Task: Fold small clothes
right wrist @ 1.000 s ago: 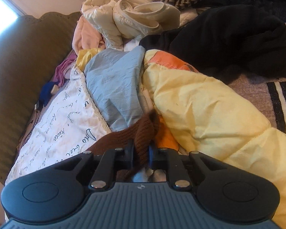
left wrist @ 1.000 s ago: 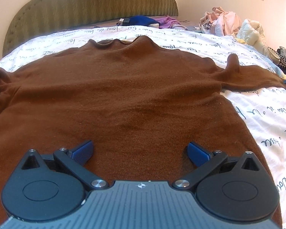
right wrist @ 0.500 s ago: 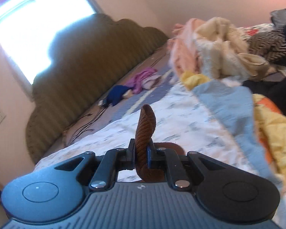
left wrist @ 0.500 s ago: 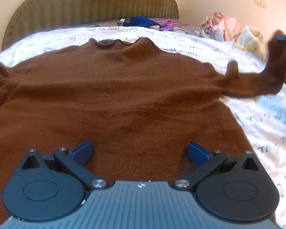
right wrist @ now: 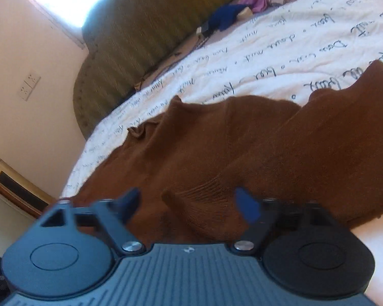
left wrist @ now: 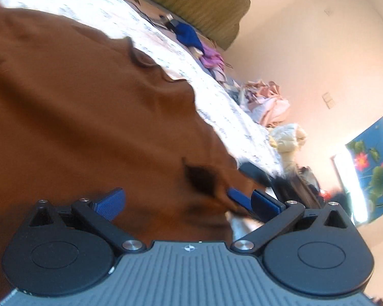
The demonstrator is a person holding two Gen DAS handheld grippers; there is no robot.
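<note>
1. Bed [right wrist: 319, 25], white script-printed cover; clear cover toward the green headboard [right wrist: 145, 30].
2. Brown sweater [right wrist: 217, 137] spread across the bed's middle, one sleeve [right wrist: 332, 140] folded over its body; other sleeve and the halving folds seem left.
3. Right gripper [right wrist: 189, 204] opening, ribbed cuff [right wrist: 212, 191] loose between its jaws.
4. Left gripper [left wrist: 191, 201] wide, empty.

A home bedroom is shown by a bed spread with a script-printed white bedsheet [right wrist: 280, 58], an olive padded headboard [right wrist: 145, 35] set at its far end, and loose clothes [left wrist: 268, 104] heaped beside the sheet.
</note>
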